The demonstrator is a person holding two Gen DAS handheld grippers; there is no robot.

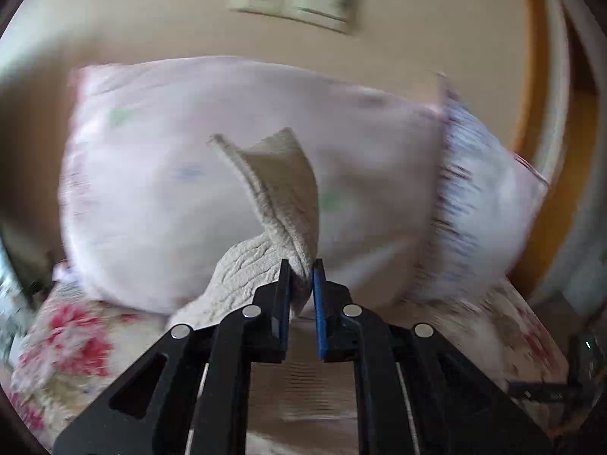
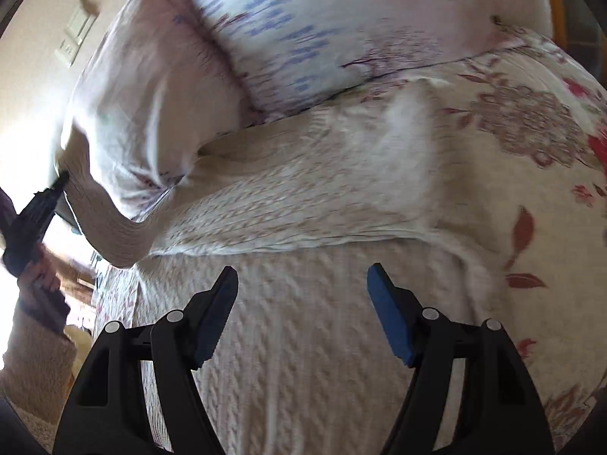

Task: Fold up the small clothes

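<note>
Left gripper [image 1: 302,265] clamped on a bunched fold of the cream knit sweater [image 1: 273,204], low centre of the left wrist view; jaws nearly together with fabric pinched between. The ribbed hem or cuff stands up from the pinch toward frame centre, the rest of the knit drops lower left onto the bedspread [image 1: 64,345]. Behind it a pale pink pillow [image 1: 159,174] fills the middle, a second pillow [image 1: 478,204] with blue marks at right. Light switch [image 1: 296,0] on the wall at top, blurred. Whole view has motion blur.

Right wrist view: right gripper [image 2: 302,276] spread wide, nothing between the fingers, hovering over the sweater [image 2: 288,341], which lies spread on the bed and fills the lower centre. One folded-over layer of knit crosses the middle of the frame. A ribbed part of the sweater rises at left up to the left gripper [image 2: 57,185], seen at left edge, held in a hand [image 2: 41,273]. Cannot tell if the right fingers touch the cloth. Pink pillow [image 2: 125,113] upper left, blue-marked pillow [image 2: 303,26] top centre, touching the sweater's far edge. Floral bedspread [image 2: 538,159] at right, red and mauve flowers. Switch plate [image 2: 76,30] upper left on the wall
</note>
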